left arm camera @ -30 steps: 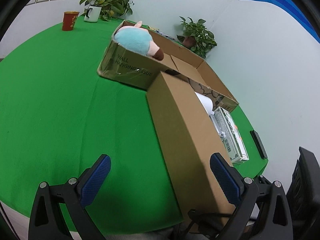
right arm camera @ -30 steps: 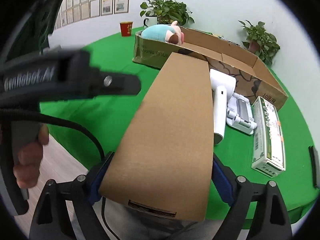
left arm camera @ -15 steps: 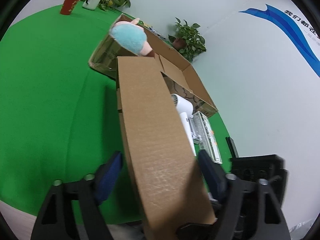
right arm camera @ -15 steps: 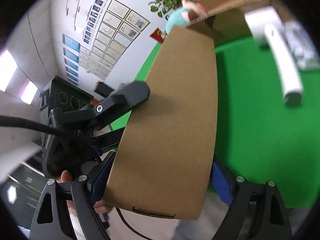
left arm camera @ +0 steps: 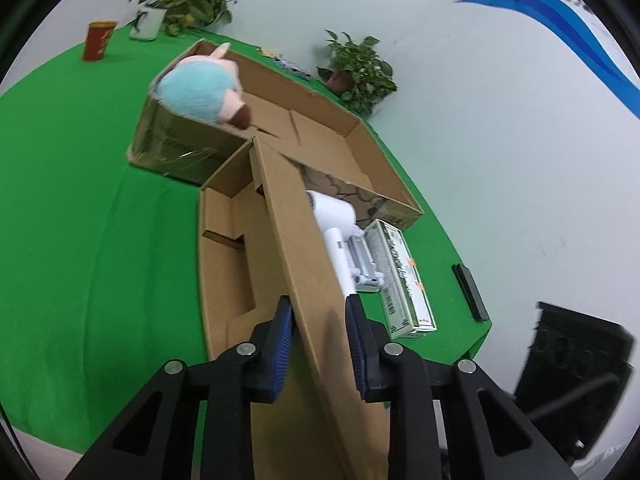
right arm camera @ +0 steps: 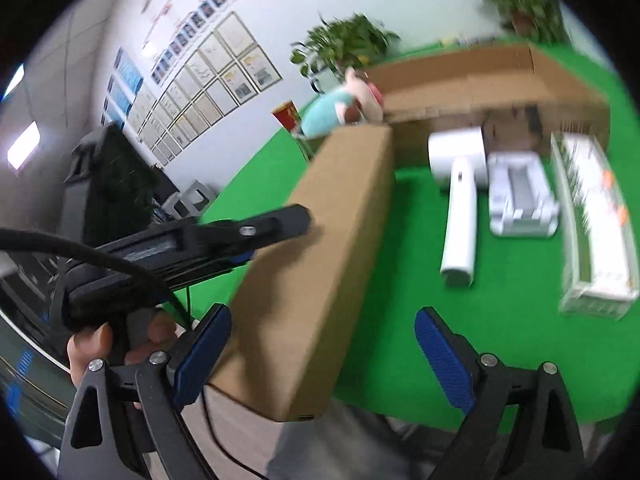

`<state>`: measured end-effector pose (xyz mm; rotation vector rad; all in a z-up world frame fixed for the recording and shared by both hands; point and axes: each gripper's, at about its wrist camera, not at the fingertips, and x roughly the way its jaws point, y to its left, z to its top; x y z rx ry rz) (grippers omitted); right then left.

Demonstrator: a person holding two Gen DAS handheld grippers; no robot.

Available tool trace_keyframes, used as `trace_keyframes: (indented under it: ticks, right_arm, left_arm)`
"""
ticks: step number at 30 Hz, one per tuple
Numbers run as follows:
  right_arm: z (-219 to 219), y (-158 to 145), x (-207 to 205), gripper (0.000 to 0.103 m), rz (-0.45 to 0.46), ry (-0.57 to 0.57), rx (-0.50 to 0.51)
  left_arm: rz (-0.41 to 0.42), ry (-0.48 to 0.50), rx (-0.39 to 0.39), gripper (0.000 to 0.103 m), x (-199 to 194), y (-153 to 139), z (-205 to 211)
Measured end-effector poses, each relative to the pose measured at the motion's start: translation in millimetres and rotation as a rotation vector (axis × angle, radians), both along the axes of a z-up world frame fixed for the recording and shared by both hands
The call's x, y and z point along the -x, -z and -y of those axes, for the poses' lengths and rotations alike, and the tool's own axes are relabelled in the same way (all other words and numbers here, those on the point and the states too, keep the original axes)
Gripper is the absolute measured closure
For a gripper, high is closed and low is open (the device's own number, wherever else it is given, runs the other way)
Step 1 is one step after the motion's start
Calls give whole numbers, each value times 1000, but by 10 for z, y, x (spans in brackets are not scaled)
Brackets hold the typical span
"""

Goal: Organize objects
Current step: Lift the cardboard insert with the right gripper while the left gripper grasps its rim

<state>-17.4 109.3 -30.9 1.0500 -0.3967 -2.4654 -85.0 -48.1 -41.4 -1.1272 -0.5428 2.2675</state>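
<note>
Green cloth table (left arm camera: 80, 208), plants at the back wall. Left gripper (left arm camera: 320, 344) has its jaws closing on the raised lid of the long carton (left arm camera: 224, 248), lid between the pads, not clearly pinched yet. Right gripper (right arm camera: 320, 356) is wide and opening, carton end only by its left pad. Risk: thin lid slips or creases and drops toward the white dryer (left arm camera: 336, 224) at three o'clock.
</note>
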Motion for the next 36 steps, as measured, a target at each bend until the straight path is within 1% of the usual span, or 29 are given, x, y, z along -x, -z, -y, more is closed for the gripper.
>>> trace_keyframes:
  ticks: [2, 4, 7, 9, 10, 11, 13, 14, 16, 19, 21, 22, 23, 24, 27, 29, 32, 34, 36]
  right_arm:
    - [33, -79, -64, 9, -42, -4, -38]
    - [-1, -127, -133, 9, -66, 0, -58]
    - [-116, -149, -198, 9, -93, 38, -95]
    - [-169, -115, -174, 9, -89, 68, -130]
    - [-163, -83, -119, 9, -79, 77, -142]
    - [-198, -62, -122, 9, -70, 83, -155]
    - [-257, -23, -44, 11, -57, 84, -176]
    - [-274, 1, -34, 12, -49, 88, -182]
    - [-347, 56, -29, 19, -26, 109, -183]
    - [-395, 157, 58, 29, 19, 156, -203]
    - [-376, 233, 117, 47, 54, 160, -221]
    - [-302, 262, 143, 51, 62, 138, -236]
    - [-194, 250, 144, 58, 51, 105, -249]
    - [-67, 216, 118, 58, 29, 85, -281]
    - [116, 163, 77, 58, -18, 20, -279]
    - [111, 172, 107, 58, -23, 49, -304]
    - [1, 216, 233, 53, 33, 94, -275]
    - [-28, 210, 298, 53, 31, 113, -279]
    - [-34, 196, 375, 53, 26, 128, -291]
  left_arm:
    - [-15, 24, 30, 79, 2, -46, -125]
    - [-26, 62, 52, 79, 13, -82, -257]
    - [-52, 92, 70, 79, 26, -140, -443]
    - [-77, 98, 100, 75, 27, -182, -531]
    - [-88, 98, 111, 70, 27, -203, -555]
    - [-99, 93, 121, 61, 12, -232, -565]
    - [-121, 73, 136, 50, -27, -268, -534]
    - [-128, 63, 141, 49, -48, -275, -498]
    - [-129, 46, 156, 49, -84, -267, -412]
    - [-102, 15, 190, 49, -96, -169, -274]
    - [-69, -8, 193, 49, -78, -66, -172]
    - [-64, -18, 195, 49, -66, -19, -101]
    - [-60, -31, 201, 49, -69, 14, -48]
    - [-58, -45, 209, 49, -77, 44, 11]
    - [-50, -73, 213, 49, -78, 88, 164]
    - [-51, -79, 222, 49, -54, 106, 210]
    - [-43, -52, 225, 51, 24, 158, 186]
    - [-31, -39, 217, 51, 94, 198, 124]
    - [-15, -24, 196, 56, 170, 239, 75]
